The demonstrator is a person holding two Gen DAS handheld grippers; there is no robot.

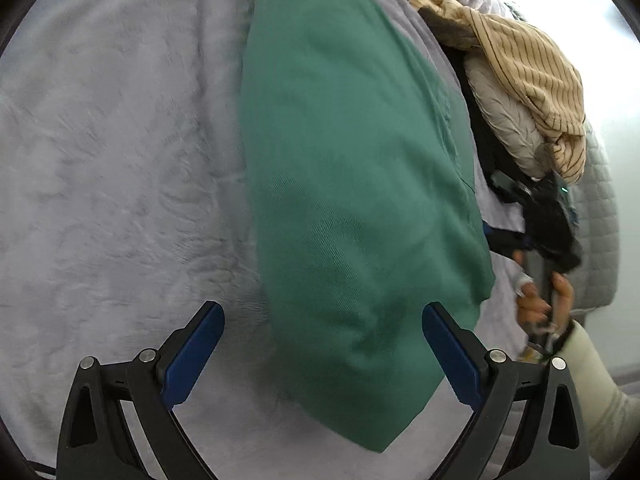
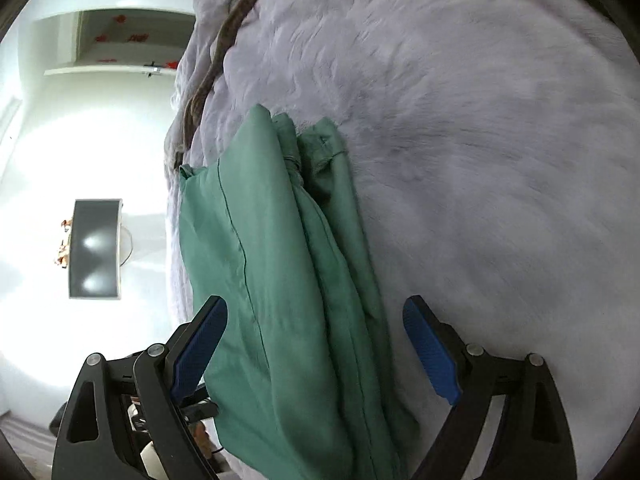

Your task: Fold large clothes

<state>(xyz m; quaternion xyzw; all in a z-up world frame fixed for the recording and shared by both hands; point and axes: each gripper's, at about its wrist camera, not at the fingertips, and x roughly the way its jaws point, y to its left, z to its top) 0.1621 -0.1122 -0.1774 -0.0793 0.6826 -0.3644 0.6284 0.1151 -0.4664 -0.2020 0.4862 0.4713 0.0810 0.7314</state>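
A green garment (image 1: 352, 184) lies folded into a long narrow strip on a pale lilac fleece blanket (image 1: 120, 160). My left gripper (image 1: 322, 354) is open, its blue pads on either side of the strip's near end, just above it. In the right wrist view the same green garment (image 2: 288, 288) shows stacked layers and a seam, lying near the blanket's (image 2: 480, 160) edge. My right gripper (image 2: 316, 348) is open, straddling the strip, holding nothing. The right gripper (image 1: 548, 220) also shows in the left wrist view, held by a hand.
A pile of other clothes, with a beige striped garment (image 1: 528, 76) on top, sits beyond the green strip. A grey quilted cover (image 1: 600, 232) lies at the far right. Past the bed edge are a white floor (image 2: 80, 160) and a dark rectangular object (image 2: 95, 248).
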